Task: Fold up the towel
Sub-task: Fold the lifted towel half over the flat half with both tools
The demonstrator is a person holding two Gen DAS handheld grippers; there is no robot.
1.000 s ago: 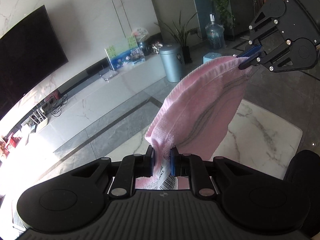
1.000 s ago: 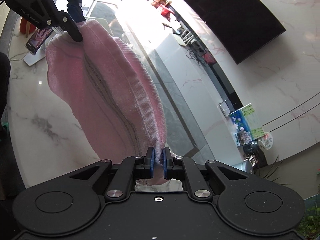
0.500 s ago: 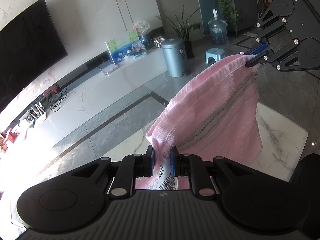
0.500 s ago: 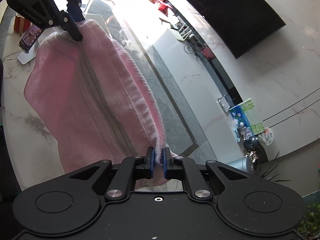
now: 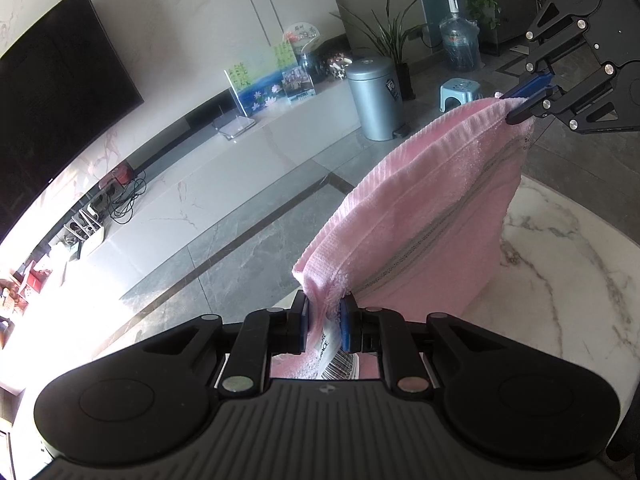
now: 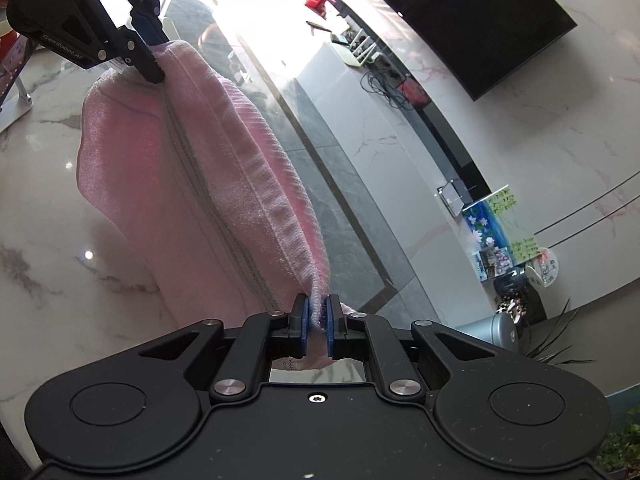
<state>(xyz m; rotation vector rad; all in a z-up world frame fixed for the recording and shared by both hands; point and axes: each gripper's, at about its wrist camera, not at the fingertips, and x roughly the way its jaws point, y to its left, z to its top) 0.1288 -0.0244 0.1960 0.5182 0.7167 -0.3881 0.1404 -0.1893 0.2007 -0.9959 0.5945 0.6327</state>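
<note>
A pink towel point(image 5: 432, 208) with a grey stripe hangs between both grippers above a white marble table point(image 5: 560, 280). My left gripper point(image 5: 324, 320) is shut on one top corner, where a white barcode label point(image 5: 340, 360) shows. The right gripper point(image 5: 524, 98) pinches the other top corner at the upper right of the left wrist view. In the right wrist view my right gripper point(image 6: 318, 320) is shut on the towel point(image 6: 192, 184), and the left gripper point(image 6: 154, 64) holds the far corner at the upper left. The towel's lower part sags down onto the table point(image 6: 48, 240).
Beyond the table's edge lies grey tiled floor point(image 5: 224, 248), then a long low white TV cabinet point(image 5: 208, 172) under a dark wall screen point(image 5: 52, 120). A grey bin point(image 5: 374, 96), a small stool point(image 5: 460, 92), a water jug and plants stand further back. A phone stand point(image 6: 16, 92) sits on the table.
Both grippers have moved sideways and sunk a little with the towel still held. The towel hangs lower, with more of it spread toward the table.
</note>
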